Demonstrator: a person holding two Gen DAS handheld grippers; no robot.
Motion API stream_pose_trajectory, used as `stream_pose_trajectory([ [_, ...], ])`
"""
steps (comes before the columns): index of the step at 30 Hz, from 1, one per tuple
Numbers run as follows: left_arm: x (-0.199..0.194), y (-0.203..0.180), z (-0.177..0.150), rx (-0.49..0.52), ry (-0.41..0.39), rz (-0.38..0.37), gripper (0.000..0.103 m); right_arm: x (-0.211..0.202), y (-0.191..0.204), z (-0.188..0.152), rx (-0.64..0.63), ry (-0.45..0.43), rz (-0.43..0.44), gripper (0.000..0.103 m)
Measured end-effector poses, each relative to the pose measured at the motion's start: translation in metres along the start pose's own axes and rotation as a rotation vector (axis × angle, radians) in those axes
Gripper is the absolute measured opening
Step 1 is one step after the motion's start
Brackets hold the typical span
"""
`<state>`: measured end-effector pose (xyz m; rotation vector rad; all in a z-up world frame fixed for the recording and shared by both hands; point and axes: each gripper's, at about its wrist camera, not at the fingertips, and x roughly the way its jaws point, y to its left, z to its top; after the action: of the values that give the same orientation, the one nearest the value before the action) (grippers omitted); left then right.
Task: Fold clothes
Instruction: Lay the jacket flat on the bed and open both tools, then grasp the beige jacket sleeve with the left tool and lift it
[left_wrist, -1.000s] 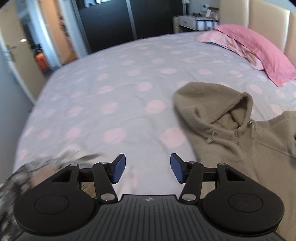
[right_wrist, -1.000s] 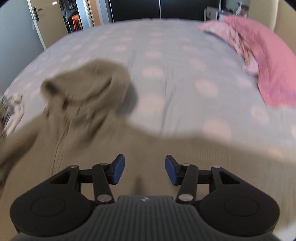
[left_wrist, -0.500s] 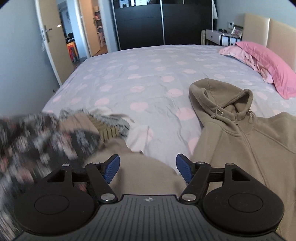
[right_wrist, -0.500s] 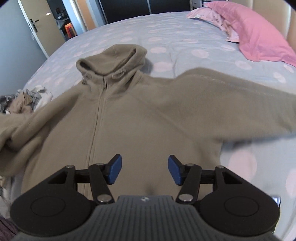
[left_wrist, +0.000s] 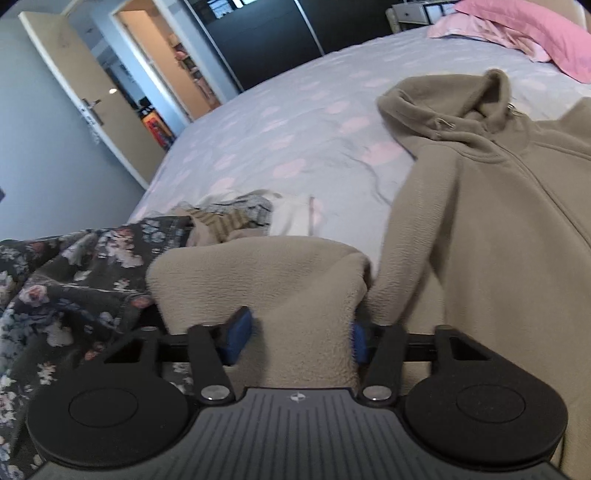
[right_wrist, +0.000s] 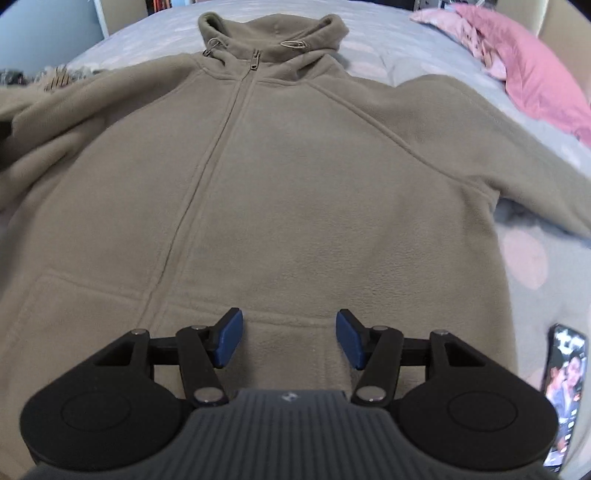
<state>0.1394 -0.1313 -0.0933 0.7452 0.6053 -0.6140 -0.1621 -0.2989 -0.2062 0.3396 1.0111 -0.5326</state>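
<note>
A tan fleece zip hoodie (right_wrist: 295, 177) lies face up on the bed, hood toward the far side, its right sleeve spread out. In the left wrist view its body (left_wrist: 498, 229) fills the right side and the end of its left sleeve (left_wrist: 266, 280) lies bunched between my open left gripper's (left_wrist: 297, 338) jaws. The jaws stand wide and do not pinch it. My right gripper (right_wrist: 288, 338) is open and empty, hovering low over the hoodie's hem near the pockets.
A pile of other clothes, with a dark floral garment (left_wrist: 62, 284) and a striped one (left_wrist: 229, 218), lies left of the sleeve. Pink pillows (right_wrist: 532, 74) lie at the bed's head. A phone (right_wrist: 565, 391) lies on the spotted sheet right of the hem. An open door (left_wrist: 92, 107) stands beyond the bed.
Both grippers have dropped closer to the hoodie. The left one moved onto the left sleeve end, which now lies between its jaws. The right one moved down over the hem.
</note>
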Motion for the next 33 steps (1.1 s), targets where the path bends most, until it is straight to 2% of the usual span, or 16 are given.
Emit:
stream_pose_trajectory([
  [2,-0.003,0.007,0.001,-0.044,0.012,-0.009,0.01,0.001,-0.001,0.002,0.008,0.006,0.019,0.059],
  [5,-0.019,0.022,0.004,-0.15,-0.022,-0.04,0.008,0.0,0.009,0.001,-0.034,0.0,0.021,0.059],
  [8,-0.052,0.032,0.005,-0.2,-0.135,-0.076,0.008,0.0,0.017,0.003,-0.058,-0.003,0.034,0.059],
  [10,-0.071,0.038,0.002,-0.234,-0.193,-0.165,0.008,0.0,0.021,0.005,-0.065,-0.004,0.04,0.059],
  [13,-0.089,0.041,-0.01,-0.271,-0.224,-0.314,0.008,0.0,0.025,0.006,-0.069,-0.005,0.042,0.059],
  [16,-0.098,0.028,-0.026,-0.213,-0.215,-0.431,0.008,0.002,0.029,0.01,-0.062,0.002,0.042,0.059],
  [18,-0.099,0.007,-0.04,-0.121,-0.176,-0.467,0.008,0.003,0.031,0.011,-0.059,0.005,0.05,0.059],
  [21,-0.088,-0.023,-0.064,-0.018,-0.071,-0.492,0.008,0.002,0.036,0.011,-0.071,0.005,0.059,0.059],
  [25,-0.065,-0.051,-0.09,0.09,0.066,-0.455,0.008,0.003,0.044,0.013,-0.088,0.015,0.061,0.059],
  [29,-0.047,-0.057,-0.104,0.126,0.174,-0.433,0.01,0.002,0.05,0.019,-0.098,0.024,0.064,0.059],
  [33,-0.059,-0.048,-0.097,0.092,0.175,-0.455,0.014,0.003,0.051,0.021,-0.1,0.029,0.063,0.059],
])
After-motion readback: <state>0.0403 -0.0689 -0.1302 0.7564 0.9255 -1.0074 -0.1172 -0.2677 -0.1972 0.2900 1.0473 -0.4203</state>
